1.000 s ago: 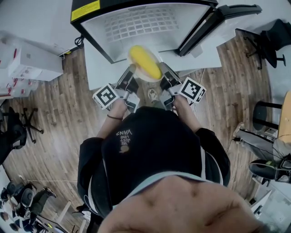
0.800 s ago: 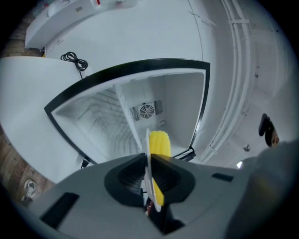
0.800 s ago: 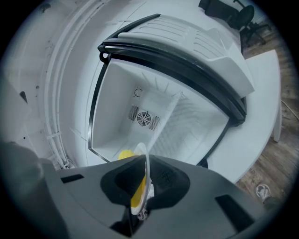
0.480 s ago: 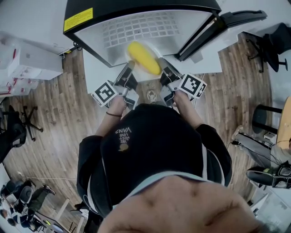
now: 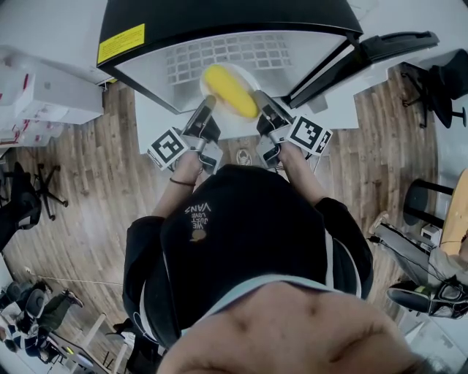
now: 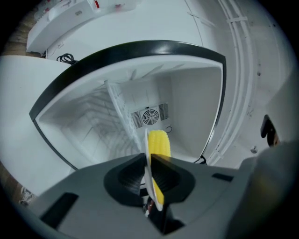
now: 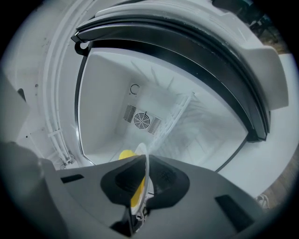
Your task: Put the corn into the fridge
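A yellow corn cob (image 5: 230, 90) lies on a white plate (image 5: 251, 77) held level between my two grippers. My left gripper (image 5: 208, 103) is shut on the plate's left rim and my right gripper (image 5: 259, 98) is shut on its right rim. The plate hangs at the mouth of the open fridge (image 5: 219, 18), over its wire shelf (image 5: 227, 50). In the left gripper view the plate rim (image 6: 145, 145) stands edge-on between the jaws of my left gripper (image 6: 147, 161), with the corn (image 6: 159, 142) just right of it. In the right gripper view my right gripper (image 7: 145, 179) pinches the rim (image 7: 144, 156), the corn (image 7: 124, 155) at its left.
The fridge door (image 5: 387, 45) stands swung open at the right. A round fan grille (image 6: 150, 115) sits on the fridge's back wall, and the wire shelf (image 7: 180, 116) runs along the inside. White boxes (image 5: 44, 88) and chairs (image 5: 29, 193) stand on the wooden floor.
Both grippers have carried the plate with the corn forward, from in front of the fridge to its open mouth. The grips have not changed.
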`<state>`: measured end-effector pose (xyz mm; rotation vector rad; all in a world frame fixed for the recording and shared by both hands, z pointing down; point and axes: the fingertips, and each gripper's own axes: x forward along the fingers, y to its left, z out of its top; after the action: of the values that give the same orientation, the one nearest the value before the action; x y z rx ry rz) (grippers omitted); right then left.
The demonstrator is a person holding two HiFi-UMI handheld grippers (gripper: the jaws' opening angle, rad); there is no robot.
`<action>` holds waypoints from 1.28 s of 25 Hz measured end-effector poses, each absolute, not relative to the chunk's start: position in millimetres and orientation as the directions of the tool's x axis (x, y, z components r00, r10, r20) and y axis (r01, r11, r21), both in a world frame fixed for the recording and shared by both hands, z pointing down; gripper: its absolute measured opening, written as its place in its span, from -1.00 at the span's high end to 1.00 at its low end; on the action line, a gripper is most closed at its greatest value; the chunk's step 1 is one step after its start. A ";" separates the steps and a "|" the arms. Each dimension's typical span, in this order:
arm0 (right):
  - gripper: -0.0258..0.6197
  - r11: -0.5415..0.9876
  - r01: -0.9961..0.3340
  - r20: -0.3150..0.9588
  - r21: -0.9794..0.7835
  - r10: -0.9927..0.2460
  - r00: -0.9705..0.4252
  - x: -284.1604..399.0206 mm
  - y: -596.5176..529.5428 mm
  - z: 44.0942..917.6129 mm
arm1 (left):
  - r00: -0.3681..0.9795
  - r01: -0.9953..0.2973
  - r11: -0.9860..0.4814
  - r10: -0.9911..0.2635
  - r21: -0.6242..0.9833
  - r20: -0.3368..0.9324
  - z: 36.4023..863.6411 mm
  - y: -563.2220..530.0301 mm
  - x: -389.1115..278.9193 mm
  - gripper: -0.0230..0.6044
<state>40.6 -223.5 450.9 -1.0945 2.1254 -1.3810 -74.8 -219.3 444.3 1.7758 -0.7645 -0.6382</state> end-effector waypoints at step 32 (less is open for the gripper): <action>0.84 0.186 -0.415 0.140 -0.891 -0.755 -0.640 50.2 -282.4 458.1 | 0.602 -0.189 -0.176 -0.798 0.966 -0.027 458.1 -266.7 -67.2 0.79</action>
<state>50.2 -282.4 458.1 -1.1072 2.1362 -1.4377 -67.2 -266.7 458.1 1.6946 -0.8228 -0.6695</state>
